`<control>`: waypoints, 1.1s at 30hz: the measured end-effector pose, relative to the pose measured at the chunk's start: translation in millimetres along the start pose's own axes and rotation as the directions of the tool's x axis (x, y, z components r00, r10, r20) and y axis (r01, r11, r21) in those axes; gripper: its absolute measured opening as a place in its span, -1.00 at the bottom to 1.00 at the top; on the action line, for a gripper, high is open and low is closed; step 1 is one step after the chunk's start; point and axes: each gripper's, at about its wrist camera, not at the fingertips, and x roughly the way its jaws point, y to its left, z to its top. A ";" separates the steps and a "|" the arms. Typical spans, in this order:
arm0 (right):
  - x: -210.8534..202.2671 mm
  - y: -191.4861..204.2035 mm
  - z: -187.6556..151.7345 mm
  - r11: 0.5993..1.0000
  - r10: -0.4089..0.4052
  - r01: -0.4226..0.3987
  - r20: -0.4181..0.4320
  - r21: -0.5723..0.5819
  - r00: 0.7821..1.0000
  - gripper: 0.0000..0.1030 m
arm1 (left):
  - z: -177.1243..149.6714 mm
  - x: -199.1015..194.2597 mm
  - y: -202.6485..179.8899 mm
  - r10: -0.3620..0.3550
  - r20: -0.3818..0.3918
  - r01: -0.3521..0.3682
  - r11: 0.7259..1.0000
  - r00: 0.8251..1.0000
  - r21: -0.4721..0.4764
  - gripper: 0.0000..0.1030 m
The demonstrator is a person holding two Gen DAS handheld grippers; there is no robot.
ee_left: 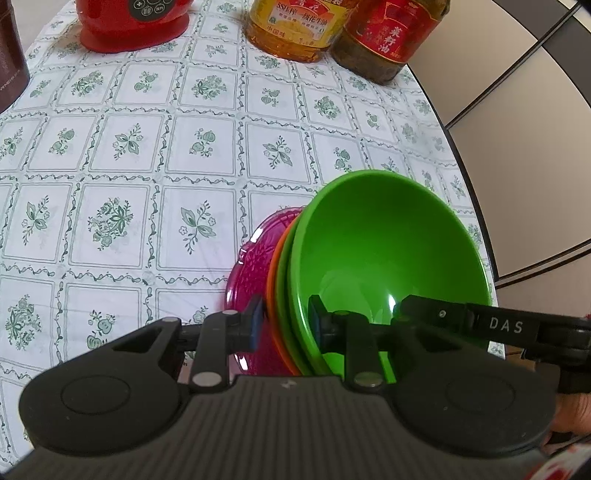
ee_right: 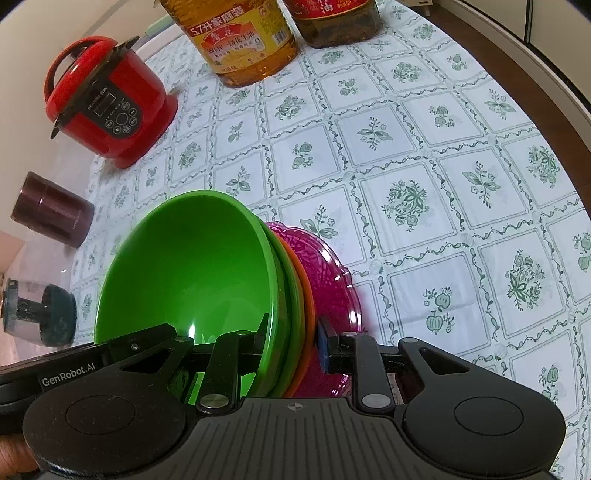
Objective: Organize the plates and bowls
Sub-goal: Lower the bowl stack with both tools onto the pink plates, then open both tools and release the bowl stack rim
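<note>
A stack of dishes is held tilted above the table: a green bowl [ee_left: 388, 254] on top, a second green dish and an orange plate [ee_left: 275, 295] under it, and a magenta patterned plate [ee_left: 251, 269] at the bottom. My left gripper [ee_left: 286, 325] is shut on the stack's rim, one finger inside the green bowl and one against the magenta plate. My right gripper [ee_right: 291, 347] is shut on the opposite rim of the same stack, where the green bowl [ee_right: 192, 266], the orange plate [ee_right: 308, 306] and the magenta plate [ee_right: 332, 291] show again.
The round table [ee_left: 122, 155] has a white cloth with green flower squares. At its far side stand a red electric cooker [ee_right: 103, 107], a yellow oil bottle [ee_right: 243, 40] and a darker oil bottle [ee_right: 336, 22]. A dark brown canister [ee_right: 51, 210] and a small jar [ee_right: 37, 314] stand at the left.
</note>
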 end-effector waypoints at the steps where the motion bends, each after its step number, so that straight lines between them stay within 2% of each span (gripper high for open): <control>1: 0.9 -0.7 0.1 1.000 0.001 -0.001 -0.001 0.001 1.000 -0.54 | 0.3 0.8 0.1 0.001 0.000 -0.001 1.000 1.000 0.002 -0.57; 19: 4.8 -0.8 -1.3 0.999 0.000 0.001 0.004 -0.044 1.000 -0.54 | -0.1 3.3 3.6 -0.019 0.003 0.019 1.000 1.000 0.021 -0.56; 23: 5.2 -0.3 -1.8 0.999 -0.002 0.002 0.006 -0.052 1.000 -0.53 | -1.0 3.8 5.7 -0.010 0.002 0.010 1.000 1.000 0.015 -0.43; 24: 4.6 0.2 -1.9 0.999 -0.004 0.004 0.010 -0.054 1.000 -0.50 | -1.1 3.4 6.8 -0.009 0.004 0.009 1.000 1.000 0.011 -0.40; 26: 2.7 0.7 -2.0 0.998 -0.005 0.006 0.020 -0.056 1.000 -0.28 | -1.3 1.9 9.3 -0.013 0.011 0.013 1.000 1.000 0.003 -0.29; 28: 0.0 1.0 -1.6 0.999 0.006 -0.004 0.032 -0.053 0.999 0.07 | -1.2 -0.6 11.8 -0.018 0.021 0.018 1.000 1.000 -0.011 -0.14; 33: -5.8 4.2 -2.1 0.998 0.004 -0.002 0.045 -0.058 0.999 0.12 | -1.7 -7.2 11.1 -0.017 0.047 0.018 1.000 0.999 -0.009 0.19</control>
